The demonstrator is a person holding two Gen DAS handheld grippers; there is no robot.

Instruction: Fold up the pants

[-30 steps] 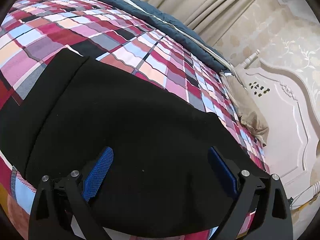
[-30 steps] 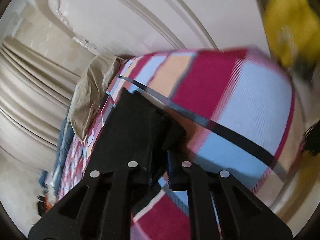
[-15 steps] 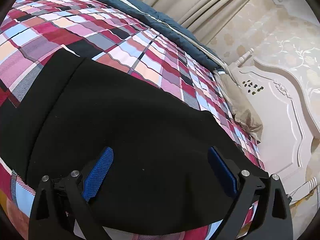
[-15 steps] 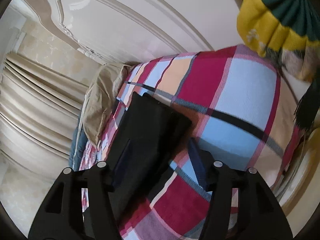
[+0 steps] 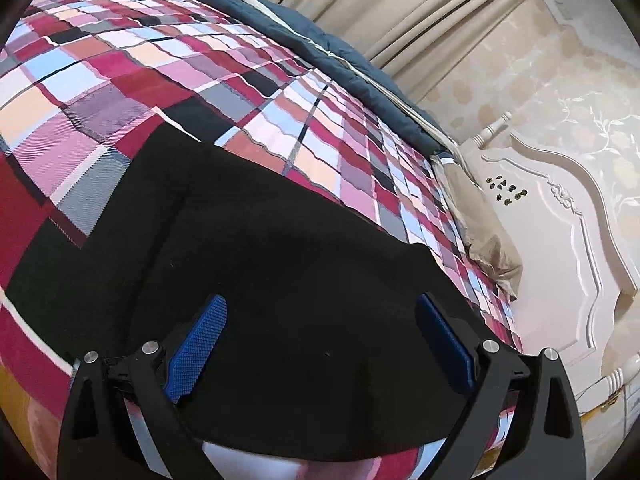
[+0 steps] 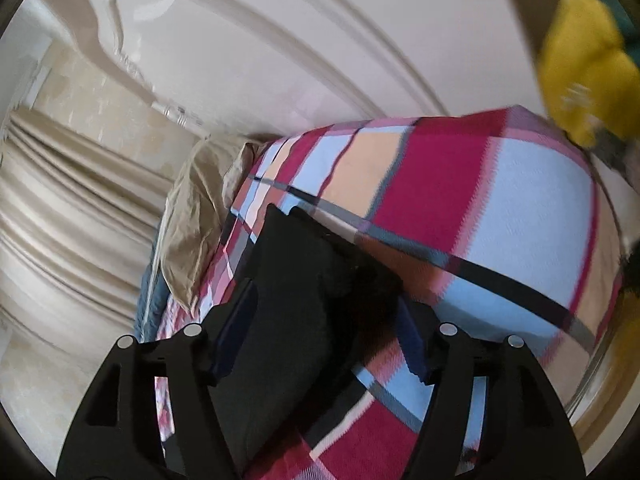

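Note:
The black pants (image 5: pixel 256 264) lie flat on the plaid bedspread (image 5: pixel 168 80), folded into a broad dark band. My left gripper (image 5: pixel 320 320) is open above the pants' near edge, its blue pads (image 5: pixel 200 340) wide apart with nothing between them. In the right wrist view the pants (image 6: pixel 304 288) show as a narrow dark stack. My right gripper (image 6: pixel 324 320) is open over the stack's end, empty, its pads either side of the cloth.
A cream carved headboard (image 5: pixel 560 248) stands at the right. A beige pillow (image 5: pixel 484 236) and a dark blue quilt (image 5: pixel 320 44) lie along the bed's far side, curtains (image 5: pixel 420 4) behind. A yellow and green cloth (image 6: pixel 584 64) hangs at the upper right in the right wrist view.
My right gripper opened, let go of the pants' end and drew back a little. My left gripper stayed open and lifted slightly away from the pants.

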